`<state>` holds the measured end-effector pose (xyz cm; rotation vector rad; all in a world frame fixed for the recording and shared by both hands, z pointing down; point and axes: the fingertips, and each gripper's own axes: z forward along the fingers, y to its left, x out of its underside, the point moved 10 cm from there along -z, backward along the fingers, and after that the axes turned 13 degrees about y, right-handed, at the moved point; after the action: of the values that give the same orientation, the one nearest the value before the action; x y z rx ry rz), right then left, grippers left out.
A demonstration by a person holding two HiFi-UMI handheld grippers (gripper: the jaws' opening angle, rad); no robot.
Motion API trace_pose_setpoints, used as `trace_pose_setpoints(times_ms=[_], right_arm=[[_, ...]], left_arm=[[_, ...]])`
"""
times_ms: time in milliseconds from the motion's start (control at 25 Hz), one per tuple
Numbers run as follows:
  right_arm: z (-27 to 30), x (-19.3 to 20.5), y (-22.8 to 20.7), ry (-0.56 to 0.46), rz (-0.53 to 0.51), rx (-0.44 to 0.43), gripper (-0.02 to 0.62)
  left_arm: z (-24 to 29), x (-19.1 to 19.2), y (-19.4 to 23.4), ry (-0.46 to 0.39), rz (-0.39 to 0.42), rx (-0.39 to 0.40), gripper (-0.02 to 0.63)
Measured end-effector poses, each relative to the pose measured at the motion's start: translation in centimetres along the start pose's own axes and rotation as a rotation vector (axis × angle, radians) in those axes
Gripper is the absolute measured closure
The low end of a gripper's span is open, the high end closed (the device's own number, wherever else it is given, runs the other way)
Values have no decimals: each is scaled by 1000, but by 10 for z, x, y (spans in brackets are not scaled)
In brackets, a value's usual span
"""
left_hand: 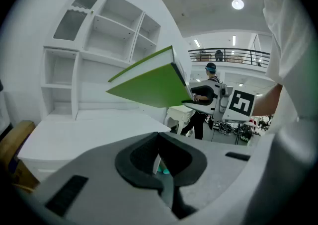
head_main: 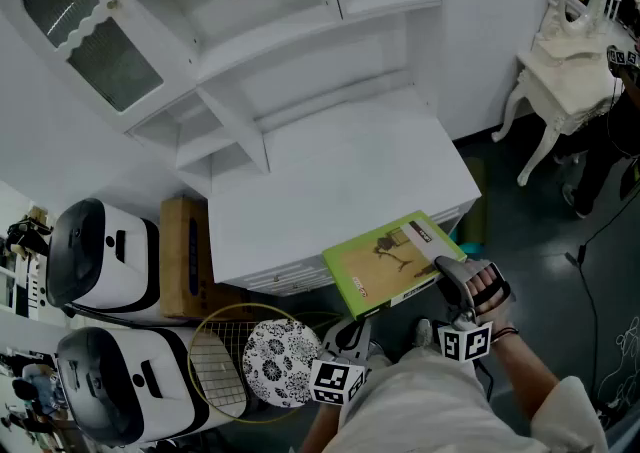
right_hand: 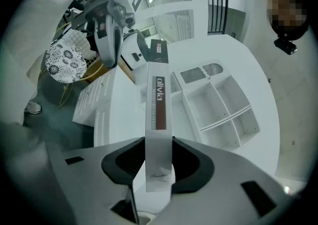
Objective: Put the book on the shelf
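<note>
Over the front edge of the one white counter [head_main: 330,171], the single green book [head_main: 390,261] is clamped at its spine in the right claw [head_main: 447,276], jutting forward. The left claw [left_hand: 160,162], just below it, is closed and empty.

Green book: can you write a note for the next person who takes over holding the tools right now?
Right tool: shut on the spine of the green book, holding it in the air over the front edge of the white desk.
Left tool: shut, nothing in it, down near the person's body.
Shelf: white, behind the desk; the book is not in it yet.
Done: book picked up.
Left: carry it to the shelf, set it in a compartment, let go.
</note>
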<state>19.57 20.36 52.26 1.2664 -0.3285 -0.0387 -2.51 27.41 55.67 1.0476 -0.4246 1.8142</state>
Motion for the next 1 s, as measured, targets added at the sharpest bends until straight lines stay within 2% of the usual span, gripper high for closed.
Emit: trace_pose_setpoints(times_ms=[240,440,1000], right_arm=[[0,2,-1,-8,-2,10,434],[-2,4,-8,-49,31,-13,434],[17,24,-26,-110,-62,50,434]], left_arm=[[3,3,-1,5,2,3,603],[6,2,-5,18,8,4,603],[18,-16,-18,13,-15,-47,603]])
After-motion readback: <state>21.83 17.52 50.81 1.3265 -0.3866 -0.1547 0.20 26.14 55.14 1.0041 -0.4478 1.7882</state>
